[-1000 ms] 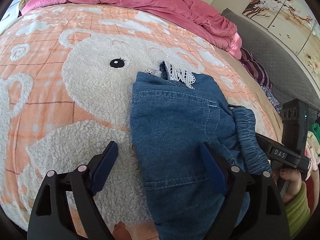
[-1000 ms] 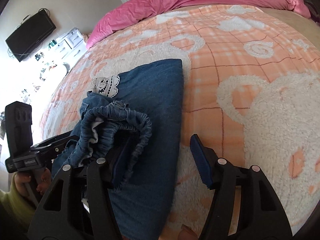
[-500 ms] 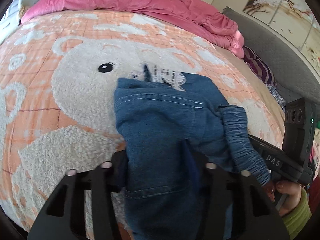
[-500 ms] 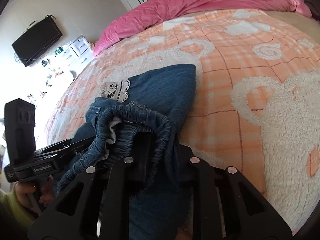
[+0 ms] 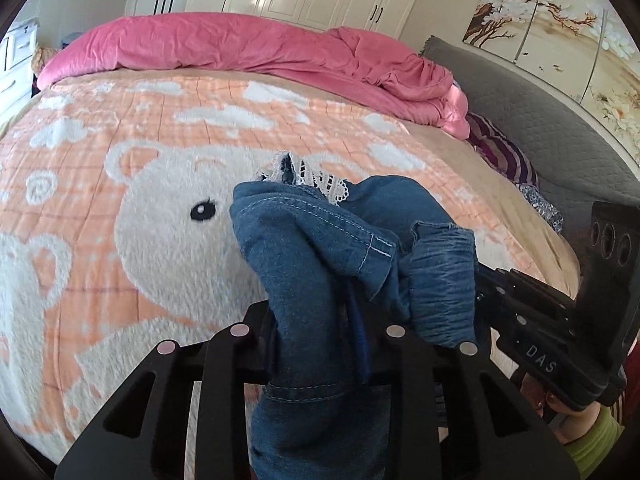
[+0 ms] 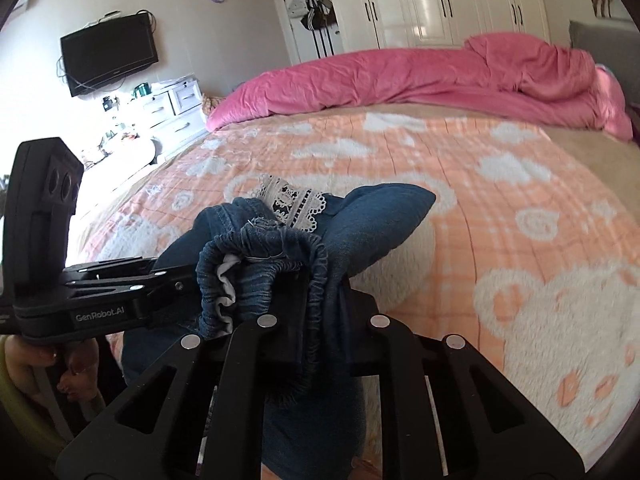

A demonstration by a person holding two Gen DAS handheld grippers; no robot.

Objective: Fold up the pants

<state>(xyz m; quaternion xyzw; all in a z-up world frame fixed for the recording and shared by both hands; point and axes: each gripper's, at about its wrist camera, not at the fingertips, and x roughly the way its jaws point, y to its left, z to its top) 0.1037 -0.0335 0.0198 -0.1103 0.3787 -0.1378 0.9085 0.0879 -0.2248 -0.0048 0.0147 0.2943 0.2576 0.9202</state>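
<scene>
So right up close, my left tongs (image 5: 316, 344) are clenched on the denim of the pants (image 5: 320, 280), pinching a thick bunch of the side fabric, and my right tongs (image 6: 320, 320) are clamped on the elastic waistband (image 6: 316, 264) end, which is all scrunched up between the pads. The pants are already folded into a chunky bundle and look lifted off the bed at the near end, hanging between both tongs, with the far end and its lace trim (image 6: 294, 202) sagging toward the bear blanket (image 5: 168, 240); I can't tell for sure if it touches. My worry: each grip is on a fat wad of layers, so I'd guess the inner layers can slide out and the whole fold flops open when I carry it. The waistband is stretchy too, so pulling the two tongs apart could just stretch it and twist the bundle. Also the fleecy blanket could drag on the dangling end and peel the fold back. Farther off there's the pink duvet (image 5: 240, 48) heaped along the far edge, nothing near it.
</scene>
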